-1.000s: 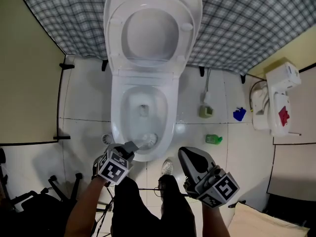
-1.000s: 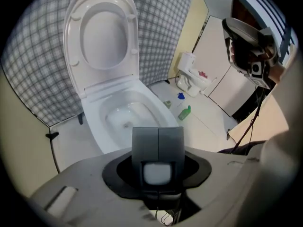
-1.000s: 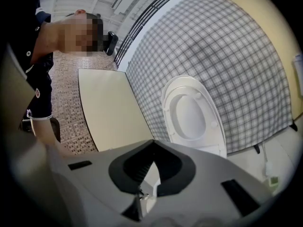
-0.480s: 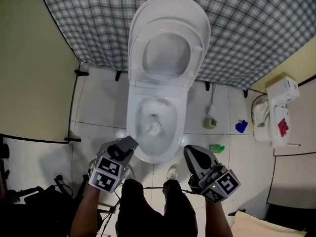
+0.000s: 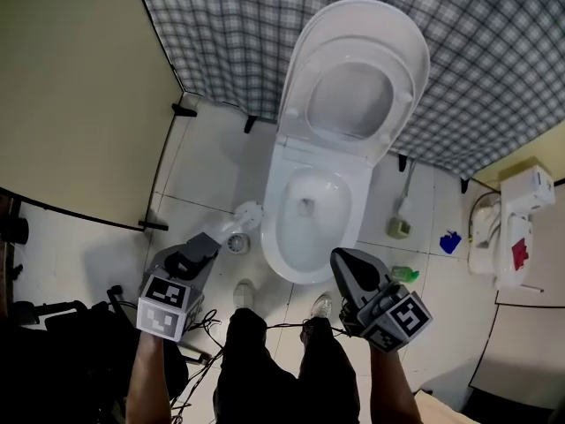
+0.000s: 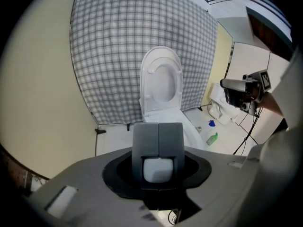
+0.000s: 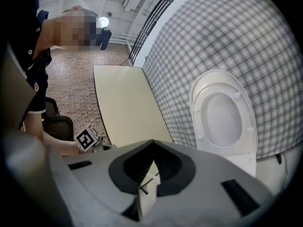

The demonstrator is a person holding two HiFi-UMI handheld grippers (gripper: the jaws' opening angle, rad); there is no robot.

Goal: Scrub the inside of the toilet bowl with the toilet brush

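Head view, steeply down: shows a white tiled floor [image 5: 207, 175] hemmed by a cream wall panel [image 5: 79, 87] at left and a plaid curtain [image 5: 229, 34] behind the toilet bowl [image 5: 272, 230], lid [image 5: 353, 95] raised. Finds the left gripper [image 5: 208, 242] clamped on the handle of the toilet brush [image 5: 247, 213], white head outside the bowl, over the tiles just left of the rim, near a round drain [image 5: 237, 243]. Has the right gripper [image 5: 341, 258] empty, jaws pressed together, beside the person's shoes [image 5: 322, 306], a green bottle [image 5: 404, 274] on the tiles nearby.
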